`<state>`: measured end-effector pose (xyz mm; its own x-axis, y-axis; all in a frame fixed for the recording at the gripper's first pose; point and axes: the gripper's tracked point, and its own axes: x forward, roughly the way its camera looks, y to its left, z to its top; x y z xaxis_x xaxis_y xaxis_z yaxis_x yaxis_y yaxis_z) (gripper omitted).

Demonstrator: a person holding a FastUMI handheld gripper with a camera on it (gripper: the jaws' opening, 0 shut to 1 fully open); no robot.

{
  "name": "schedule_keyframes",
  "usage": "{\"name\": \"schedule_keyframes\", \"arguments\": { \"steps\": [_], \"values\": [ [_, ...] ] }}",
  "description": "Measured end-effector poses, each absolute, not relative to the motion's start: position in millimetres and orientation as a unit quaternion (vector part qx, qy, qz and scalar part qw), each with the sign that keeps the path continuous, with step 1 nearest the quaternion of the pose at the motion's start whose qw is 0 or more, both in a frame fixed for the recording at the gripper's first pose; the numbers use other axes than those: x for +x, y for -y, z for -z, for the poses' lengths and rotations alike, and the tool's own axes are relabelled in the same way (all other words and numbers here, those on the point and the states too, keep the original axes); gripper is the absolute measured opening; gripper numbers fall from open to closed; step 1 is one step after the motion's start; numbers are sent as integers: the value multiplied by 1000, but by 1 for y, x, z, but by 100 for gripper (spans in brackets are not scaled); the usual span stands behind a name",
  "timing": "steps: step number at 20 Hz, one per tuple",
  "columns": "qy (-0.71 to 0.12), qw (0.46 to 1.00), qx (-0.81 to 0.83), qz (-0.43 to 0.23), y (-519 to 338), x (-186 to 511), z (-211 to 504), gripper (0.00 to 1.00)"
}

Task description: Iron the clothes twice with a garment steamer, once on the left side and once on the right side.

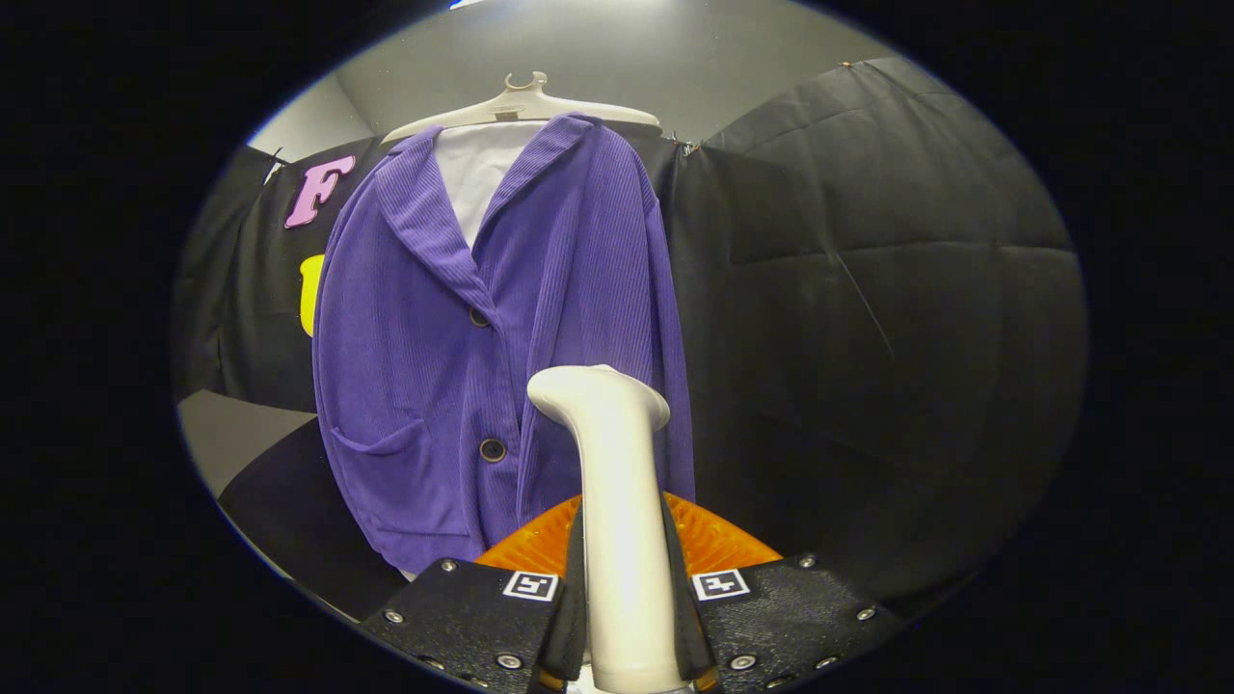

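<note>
Both fingers [578, 617] of the gripper [627, 617] pinch the white steamer [617, 501] by its handle, head pointing to 12 o'clock. Just beyond, at 11 o'clock, a purple jacket [463, 337] hangs on a pale hanger [525, 104].

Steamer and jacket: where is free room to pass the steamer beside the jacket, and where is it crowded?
The gripper is shut on the steamer, whose head is just ahead of the purple jacket. Free room lies beyond the jacket's sleeve edge, against the plain black cloth wall. It is crowded at the lower front panel near the buttons and under the hanger.
</note>
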<state>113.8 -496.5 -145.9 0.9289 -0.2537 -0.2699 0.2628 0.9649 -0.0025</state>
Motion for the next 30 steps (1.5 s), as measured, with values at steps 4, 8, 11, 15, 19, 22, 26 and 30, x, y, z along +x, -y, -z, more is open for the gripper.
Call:
{"name": "schedule_keyframes", "arguments": {
  "steps": [4,8,11,15,19,22,26,30],
  "values": [
    [-151,980,17,131,493,109,173,36],
    [-163,977,18,134,491,102,194,36],
    [-161,977,25,138,491,99,202,36],
    [-184,971,43,147,488,92,220,36],
    [-210,965,48,147,481,85,239,36],
    [-220,963,55,143,476,83,240,36],
    [-249,960,47,116,455,67,250,36],
    [-255,965,39,55,410,52,240,36]
  ]
}}
